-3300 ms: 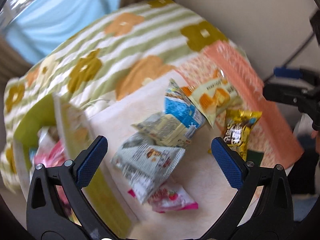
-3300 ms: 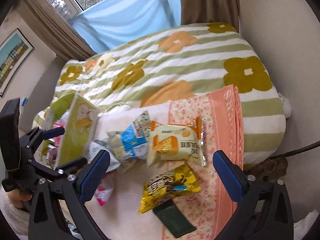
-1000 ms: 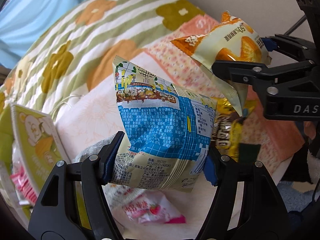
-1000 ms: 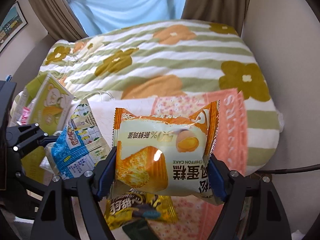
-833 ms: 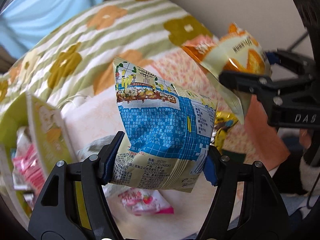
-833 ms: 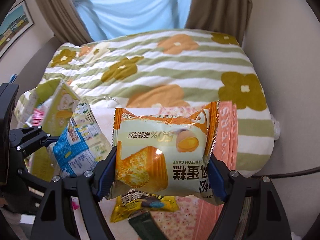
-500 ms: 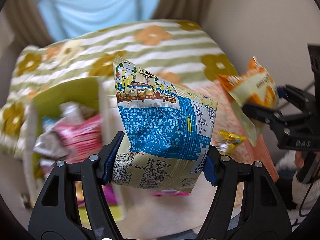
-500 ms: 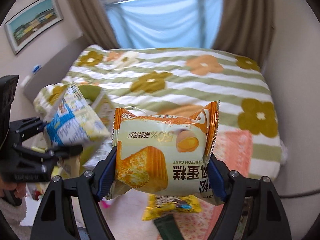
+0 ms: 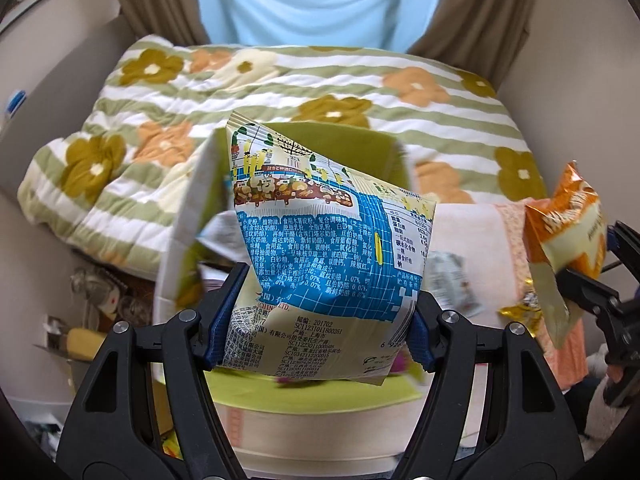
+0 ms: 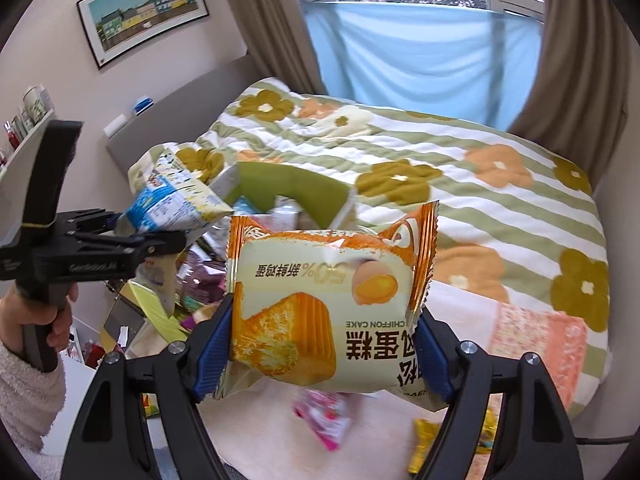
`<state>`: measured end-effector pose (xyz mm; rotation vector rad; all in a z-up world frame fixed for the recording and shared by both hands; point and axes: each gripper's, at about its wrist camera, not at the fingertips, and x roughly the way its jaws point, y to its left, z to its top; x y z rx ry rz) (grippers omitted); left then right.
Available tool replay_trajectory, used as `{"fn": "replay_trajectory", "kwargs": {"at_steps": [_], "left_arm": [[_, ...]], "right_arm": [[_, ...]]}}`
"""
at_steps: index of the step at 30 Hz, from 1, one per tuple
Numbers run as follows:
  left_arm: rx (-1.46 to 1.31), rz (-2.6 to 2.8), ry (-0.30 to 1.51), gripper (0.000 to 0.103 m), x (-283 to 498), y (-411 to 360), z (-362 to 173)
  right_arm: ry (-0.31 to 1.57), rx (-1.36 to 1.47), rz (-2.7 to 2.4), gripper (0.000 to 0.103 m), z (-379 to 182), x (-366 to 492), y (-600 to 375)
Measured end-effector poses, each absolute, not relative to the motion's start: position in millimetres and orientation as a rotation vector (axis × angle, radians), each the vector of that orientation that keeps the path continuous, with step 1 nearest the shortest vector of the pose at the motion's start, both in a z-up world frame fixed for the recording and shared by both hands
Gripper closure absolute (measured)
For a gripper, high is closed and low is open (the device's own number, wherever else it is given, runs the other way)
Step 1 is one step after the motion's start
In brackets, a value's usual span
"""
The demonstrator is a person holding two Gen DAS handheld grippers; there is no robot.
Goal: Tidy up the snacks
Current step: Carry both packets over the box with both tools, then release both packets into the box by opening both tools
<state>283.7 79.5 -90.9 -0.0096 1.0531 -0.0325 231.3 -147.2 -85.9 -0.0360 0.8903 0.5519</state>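
Nearest to us: left gripper clamped tight on the blue snack bag, pads pinching its lower sides, bag standing tall betw the fingers, long axis running up & away from us. Right gripper likewise clamped, on the chiffon cake pack, print upside down, pack wider than tall, set crosswise betw the pads

What the next move hangs on, we reckon: the green box sits directly under & just beyond the blue bag in the left wrist view – open top, green inner walls, other packets already inside. So the left hand is the nearer one, bag practically over the opening. From the right gripper the box lies to the far left, beyond the cake pack, so that hand looks second in line

Views differ: right wrist view gives us the left gripper side-on w/ the bag above the box's near-left edge, plus the hand & fuzzy sleeve gripping the handle. Left wrist view hides all that behind the bag but shows the cake pack far right, edge-on

Loose on the pale cloth near the right gripper: a pink packet, a yellow packet. Beyond everything, the floral striped blanket, then curtains
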Motion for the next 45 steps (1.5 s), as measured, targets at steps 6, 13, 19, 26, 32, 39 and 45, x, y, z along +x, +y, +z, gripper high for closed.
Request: {"fn": "replay_trajectory", "kwargs": {"at_steps": [6, 13, 19, 26, 32, 39, 45], "left_arm": [[0.008, -0.087, 1.113, 0.037, 300, 123, -118], [0.079, -0.214, 1.175, 0.033, 324, 145, -147], [0.112, -0.292, 1.163, 0.003, 327, 149, -155], [0.062, -0.223, 1.1, 0.003, 299, 180, -140], [-0.01, -0.155, 1.079, 0.003, 281, 206, -133], [-0.053, -0.132, 1.061, 0.003, 273, 216, -132], [-0.07, -0.142, 1.065, 0.003, 266, 212, -135]], "right_arm": [[0.939, -0.02, 0.529, 0.027, -100, 235, -86], [0.993, 0.034, 0.431, 0.027, -117, 239, -45], [1.027, 0.088, 0.313, 0.027, -125, 231, -36], [1.053, 0.037, 0.286, 0.027, -131, 230, -20], [1.049, 0.006, 0.363, 0.023, -137, 232, 1], [0.993, -0.025, 0.396, 0.004, -136, 228, 12], [0.968, -0.041, 0.375, 0.004, -135, 219, 9]]}}
